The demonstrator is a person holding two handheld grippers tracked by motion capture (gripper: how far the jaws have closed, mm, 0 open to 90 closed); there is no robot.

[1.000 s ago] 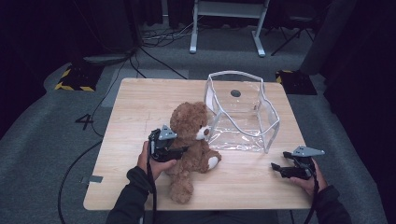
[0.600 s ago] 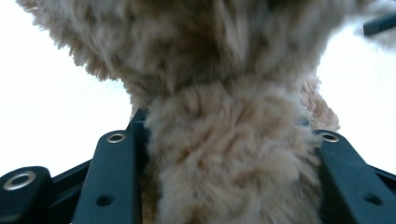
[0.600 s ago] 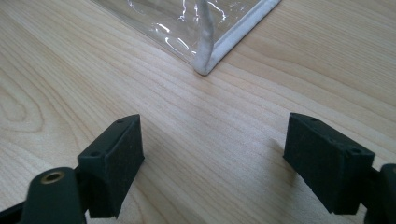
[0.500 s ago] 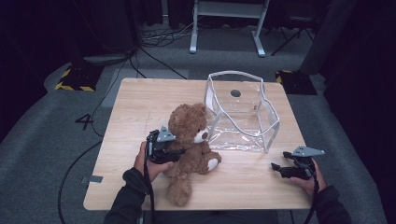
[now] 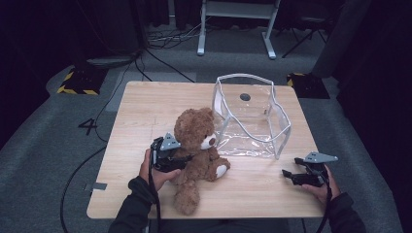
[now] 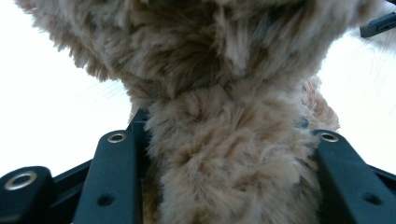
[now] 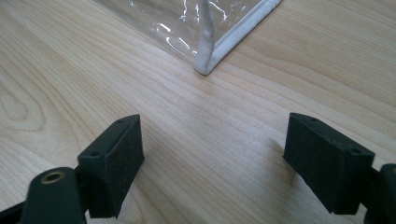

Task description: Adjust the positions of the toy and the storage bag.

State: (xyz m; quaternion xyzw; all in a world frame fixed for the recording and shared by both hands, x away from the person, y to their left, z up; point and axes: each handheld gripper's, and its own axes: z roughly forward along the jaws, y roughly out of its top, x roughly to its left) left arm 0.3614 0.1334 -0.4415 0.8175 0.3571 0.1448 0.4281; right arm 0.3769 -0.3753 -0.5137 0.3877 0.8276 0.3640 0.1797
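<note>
Plush brown teddy bear (image 5: pixel 197 150), pinched by left gripper (image 5: pixel 180 162); right gripper (image 5: pixel 289 175) wide open, empty; risk: soft fur slipping free short of clear bin (image 5: pixel 279 127).

The teddy bear (image 5: pixel 197 150) was shaggy mid-brown with a cream muzzle and cream foot pads. The clear plastic bag (image 5: pixel 250 116) had white piping along its edges. The table (image 5: pixel 145 111) showed pale wood grain. Both grippers (image 5: pixel 167 158) (image 5: pixel 290 175) were black, each topped by a grey plate, and the floor mat (image 5: pixel 77 80) seemed striped yellow and black.
</note>
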